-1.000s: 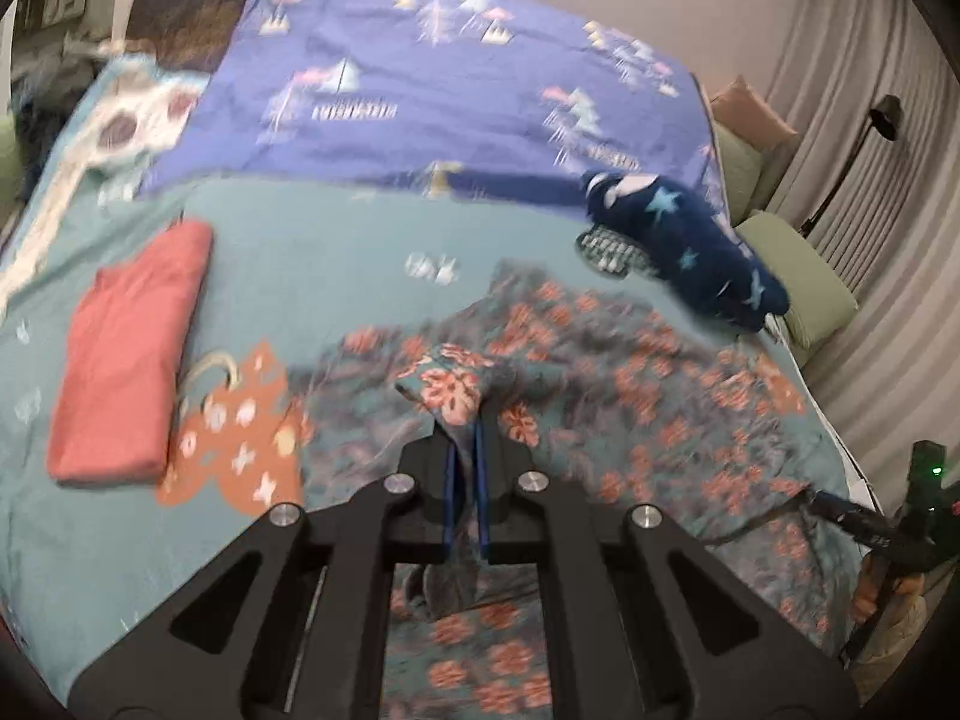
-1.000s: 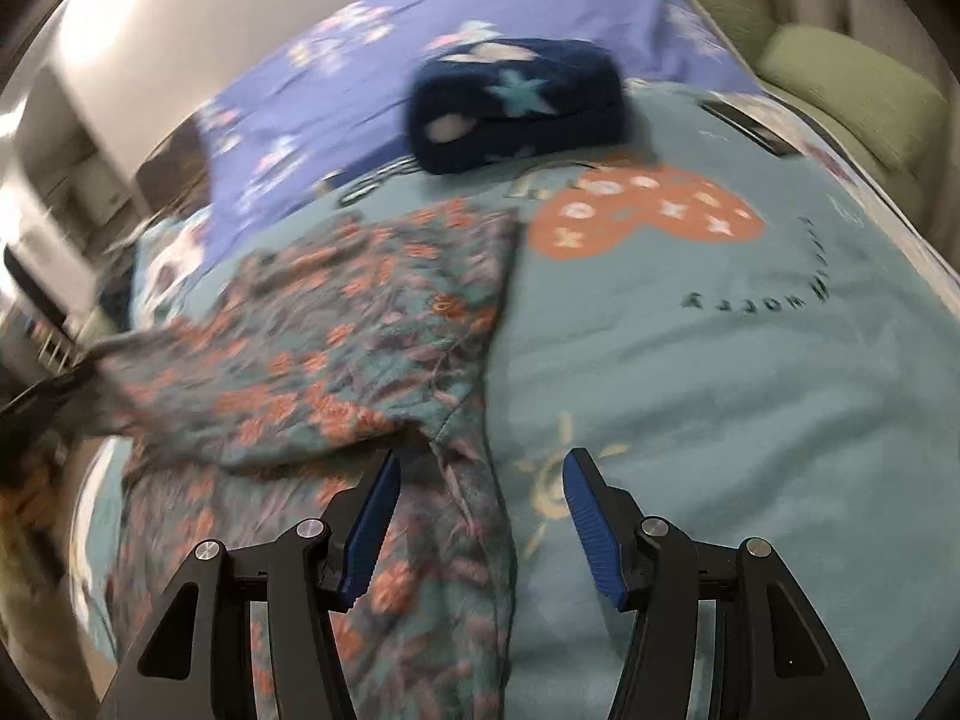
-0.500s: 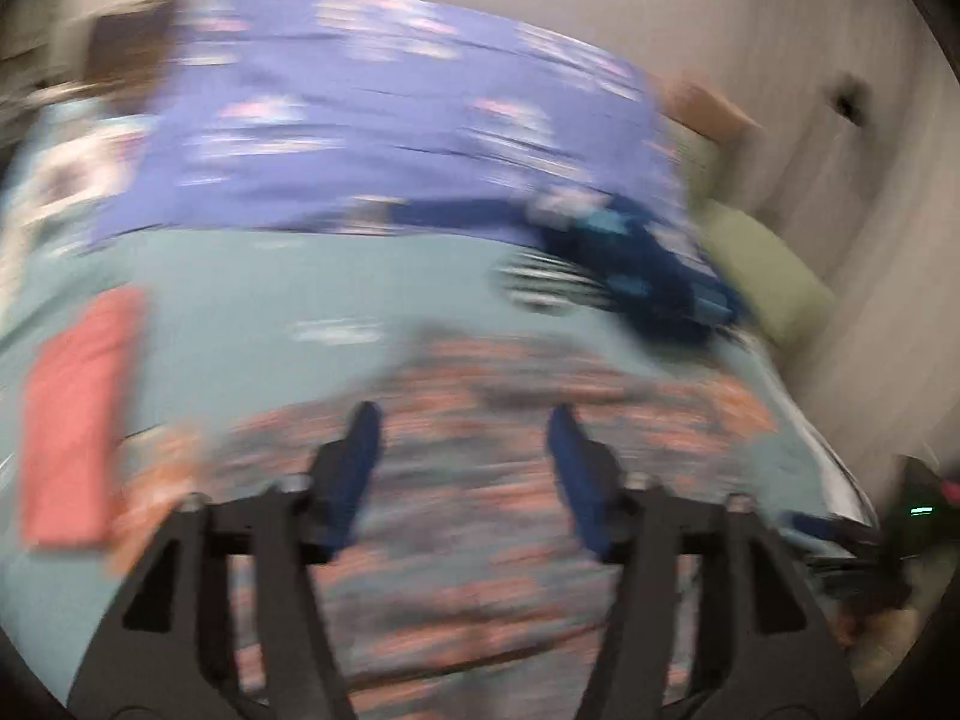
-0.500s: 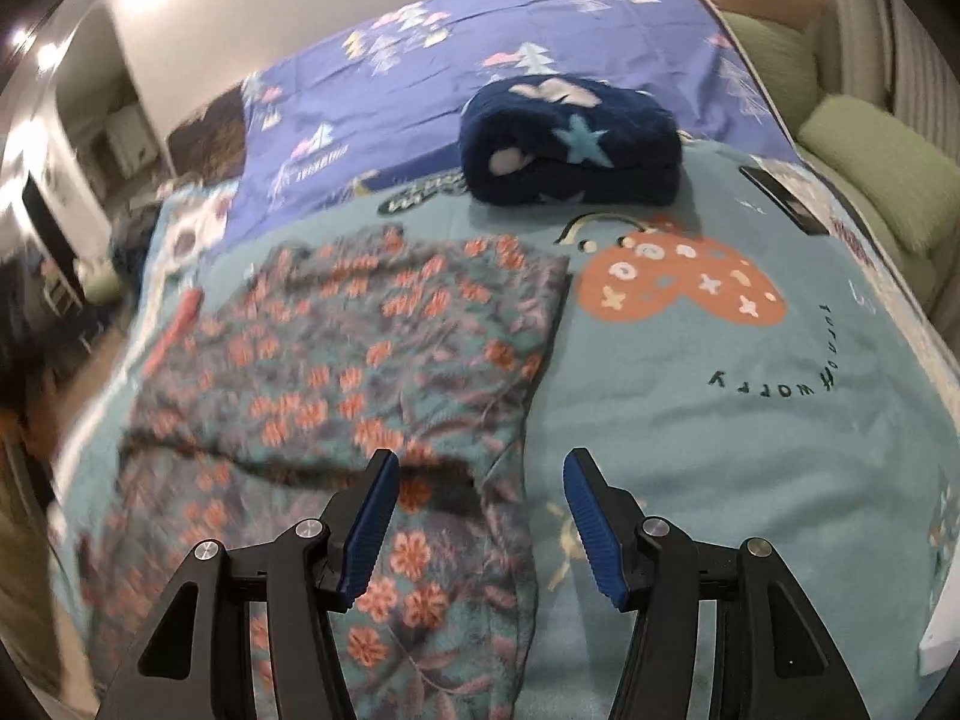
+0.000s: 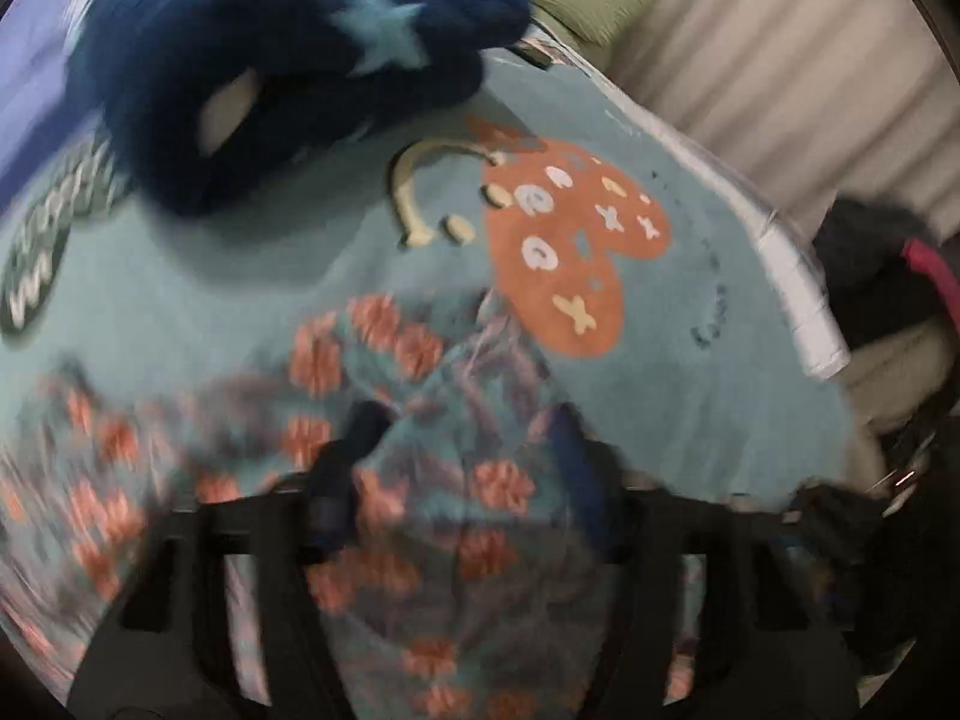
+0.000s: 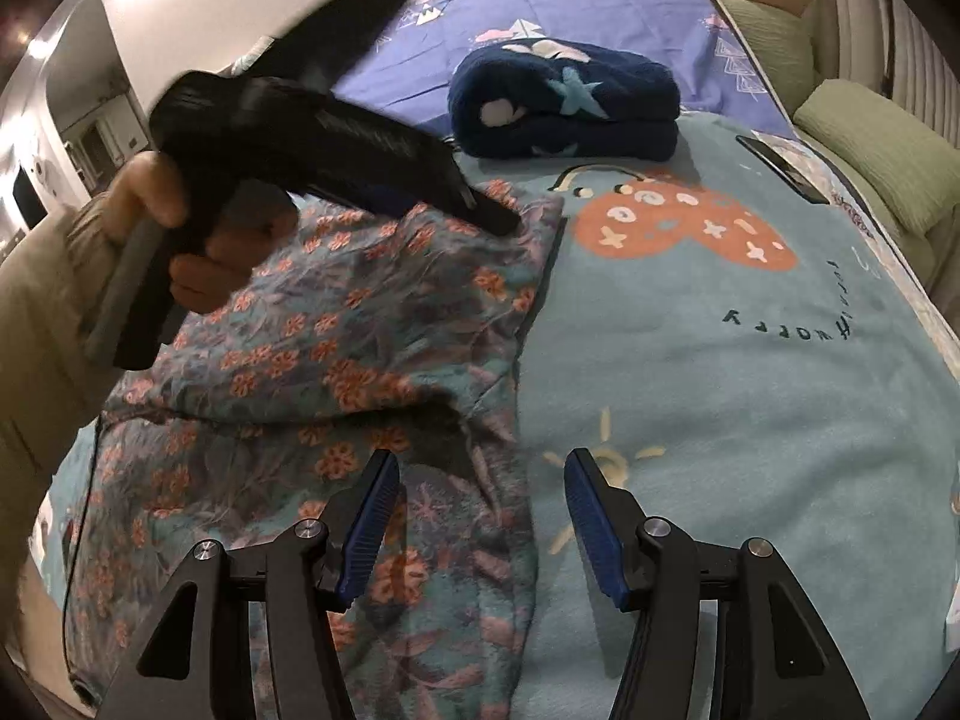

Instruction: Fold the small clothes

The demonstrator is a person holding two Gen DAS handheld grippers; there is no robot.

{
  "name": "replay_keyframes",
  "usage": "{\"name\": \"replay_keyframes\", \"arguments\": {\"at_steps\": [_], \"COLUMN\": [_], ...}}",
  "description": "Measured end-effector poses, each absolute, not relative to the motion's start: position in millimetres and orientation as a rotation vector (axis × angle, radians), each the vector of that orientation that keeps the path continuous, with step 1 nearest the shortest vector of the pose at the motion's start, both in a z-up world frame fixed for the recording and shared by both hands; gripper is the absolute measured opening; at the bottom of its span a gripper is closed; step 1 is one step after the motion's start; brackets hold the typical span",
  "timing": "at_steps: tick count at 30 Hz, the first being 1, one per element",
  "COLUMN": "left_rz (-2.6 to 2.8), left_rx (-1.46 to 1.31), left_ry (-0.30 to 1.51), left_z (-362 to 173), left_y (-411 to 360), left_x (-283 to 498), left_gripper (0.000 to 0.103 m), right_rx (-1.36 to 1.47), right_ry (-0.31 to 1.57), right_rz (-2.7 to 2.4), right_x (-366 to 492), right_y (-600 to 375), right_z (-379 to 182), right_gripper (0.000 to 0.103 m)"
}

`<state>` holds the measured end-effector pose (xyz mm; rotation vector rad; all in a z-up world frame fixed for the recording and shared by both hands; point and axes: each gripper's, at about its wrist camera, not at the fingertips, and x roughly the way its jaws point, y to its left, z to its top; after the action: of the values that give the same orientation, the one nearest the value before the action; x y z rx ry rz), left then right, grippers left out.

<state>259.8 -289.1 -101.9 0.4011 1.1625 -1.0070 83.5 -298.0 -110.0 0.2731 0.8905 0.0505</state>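
Left wrist view, fingers: My left gripper (image 5: 462,450) is down over the far corner of the floral garment (image 5: 414,420). The picture is smeared. My fingers have just been closing, with cloth between them; I cannot tell whether the pads press it yet.
Left wrist view, surroundings: The corner lies on the teal blanket (image 5: 720,396) of the bed, just short of an orange heart print (image 5: 576,252). A navy star blanket (image 5: 288,66) lies rolled beyond it.
Right wrist view, fingers: My right gripper (image 6: 480,516) hovers with fingers apart and nothing between them, over the near edge of the floral garment (image 6: 336,324), where cloth meets blanket.
Right wrist view, left tool: My left hand (image 6: 180,228) aims its tool tip at the garment's far right corner.
Garment position: Spread on the left of the bed, partly doubled over, with a dark gap under the fold.
Material: Thin, creased woven cloth; limp, likely to sag and slide. The blanket looks fleecy and should hold it.
Step in hand, judged: Pinch the far corner.
Method advised: Take one layer only, close fully before lifting, match the right fingers on the near edge, carry both level.
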Motion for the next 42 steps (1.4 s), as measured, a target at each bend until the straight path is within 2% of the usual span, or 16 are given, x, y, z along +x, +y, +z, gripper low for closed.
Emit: {"name": "replay_keyframes", "arguments": {"at_steps": [2,3,4,12,14,16,18,22,24,25,27,28,33,34,37,42], "left_rz": [-1.025,-1.038,-1.070,-0.970,-0.927,-0.862,-0.808,-0.657,-0.580,-0.549,-0.497,-0.483,-0.288,-0.278,-0.286,-0.355], "left_rx": [0.389,0.356,0.290,0.250,0.241,0.225,0.203,0.156,0.097,0.063,0.015,-0.005,0.081,0.080,0.010,-0.052], "left_ry": [1.134,1.125,1.112,0.964,0.913,0.844,0.785,0.705,0.704,0.710,0.747,0.774,0.925,0.915,0.885,0.764], "left_z": [-99,-97,-93,-70,-53,-32,-18,-9,-14,-19,-34,-42,-114,-124,-111,-80], "left_y": [-301,-304,-309,-311,-290,-251,-210,-111,-68,-44,-7,5,35,45,63,70], "left_x": [258,259,260,247,244,240,234,200,188,182,175,174,178,177,174,151], "left_gripper": [0.029,0.018,0.015,0.015,0.021,0.038,0.048,0.052,0.052,0.050,0.035,0.032,0.032,0.031,0.030,0.034], "right_rx": [0.299,0.305,0.314,0.333,0.323,0.311,0.328,0.370,0.361,0.344,0.324,0.325,0.320,0.323,0.409,0.244], "right_ry": [0.880,0.876,0.870,0.849,0.846,0.850,0.845,0.818,0.796,0.784,0.764,0.763,0.928,0.948,0.938,0.844], "right_rz": [0.040,0.037,0.030,-0.090,-0.102,-0.117,-0.112,-0.073,-0.041,-0.017,0.041,0.064,0.013,-0.015,0.000,-0.007], "right_x": [85,86,87,78,76,73,67,60,64,69,83,90,135,136,128,112], "right_y": [-303,-305,-306,-320,-321,-319,-320,-322,-315,-309,-295,-292,-285,-292,-311,-289], "right_z": [-113,-114,-115,-114,-113,-112,-109,-98,-87,-80,-70,-69,-105,-116,-117,-81], "right_gripper": [0.059,0.059,0.059,0.059,0.059,0.059,0.059,0.059,0.046,0.030,0.024,0.020,0.014,0.001,0.000,0.007]}}
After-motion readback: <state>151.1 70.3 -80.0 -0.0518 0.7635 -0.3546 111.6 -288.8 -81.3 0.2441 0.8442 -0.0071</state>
